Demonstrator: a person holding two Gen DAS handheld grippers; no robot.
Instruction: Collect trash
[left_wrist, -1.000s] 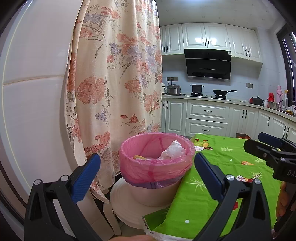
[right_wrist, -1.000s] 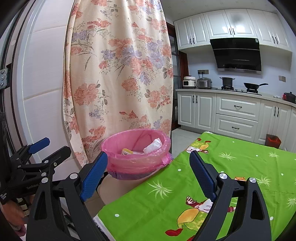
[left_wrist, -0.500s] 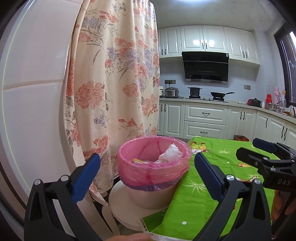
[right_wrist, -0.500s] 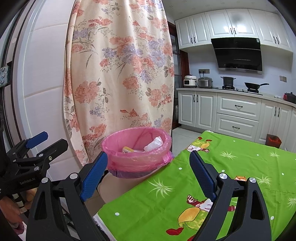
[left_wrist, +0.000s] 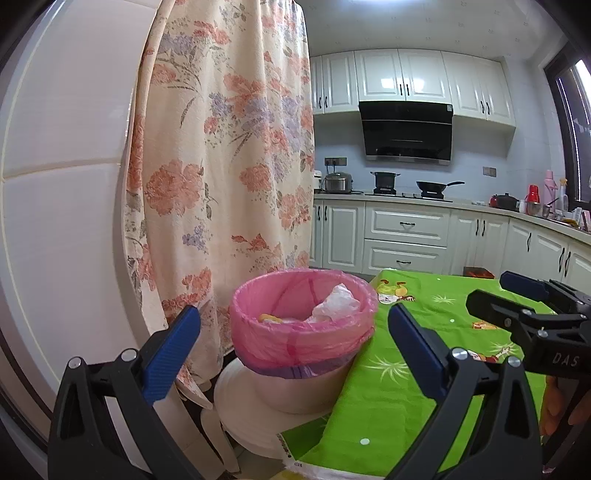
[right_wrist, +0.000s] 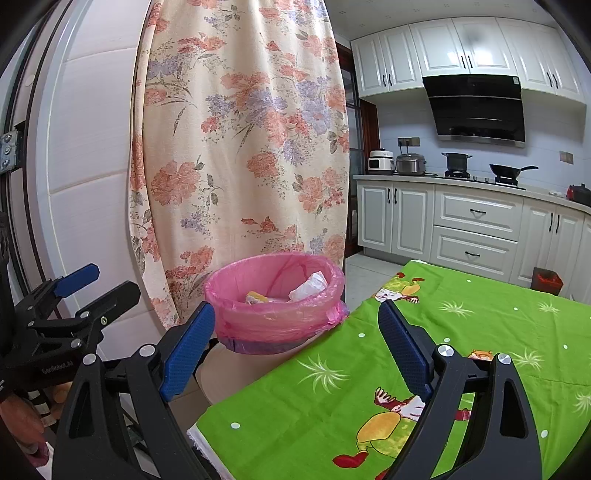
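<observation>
Ahead of hand-held gripper (left_wrist: 293, 345), trash bin (left_wrist: 303, 332).

- A floral curtain (left_wrist: 229, 177) hangs ahead and left of the claw, against a white panelled wall (left_wrist: 62, 184).
- Far ahead stand white kitchen cabinets (left_wrist: 406, 229), with a black range hood (left_wrist: 406, 133) above the counter.
- A dark-framed window (left_wrist: 576, 129) sits far right.
- A table under a green cartoon cloth (right_wrist: 461, 350) spreads below and right.
</observation>
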